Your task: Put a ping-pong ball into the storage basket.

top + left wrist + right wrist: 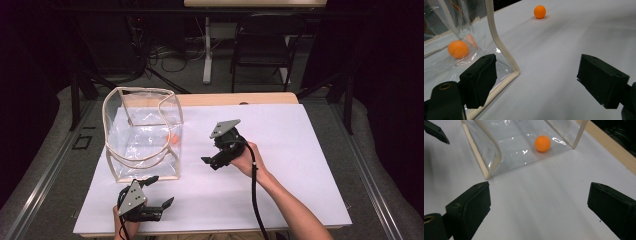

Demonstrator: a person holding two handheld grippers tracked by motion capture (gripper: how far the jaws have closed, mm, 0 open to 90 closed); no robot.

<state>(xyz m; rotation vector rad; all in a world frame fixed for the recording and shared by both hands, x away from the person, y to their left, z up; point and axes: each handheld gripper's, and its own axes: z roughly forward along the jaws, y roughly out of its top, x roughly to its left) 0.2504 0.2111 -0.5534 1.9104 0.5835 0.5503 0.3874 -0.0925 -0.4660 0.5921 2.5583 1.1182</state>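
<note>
Curtained lab: cables, white table

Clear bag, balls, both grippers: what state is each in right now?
Clear bag: standing on the white table sheet, mouth open.
Orange ball: resting inside the bag.
Second orange ball: loose on the sheet, outside the bag.
Left gripper: open, empty, by the bag's corner.
Right gripper: open, empty.

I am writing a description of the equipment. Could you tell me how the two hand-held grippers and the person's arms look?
Both the left gripper and the right gripper are black, with two blocky black jaws each and a grey three-cornered plate on top. A black cable trails from the right one along the forearm. The forearms are bare; no sleeves or gloves are visible.
</note>
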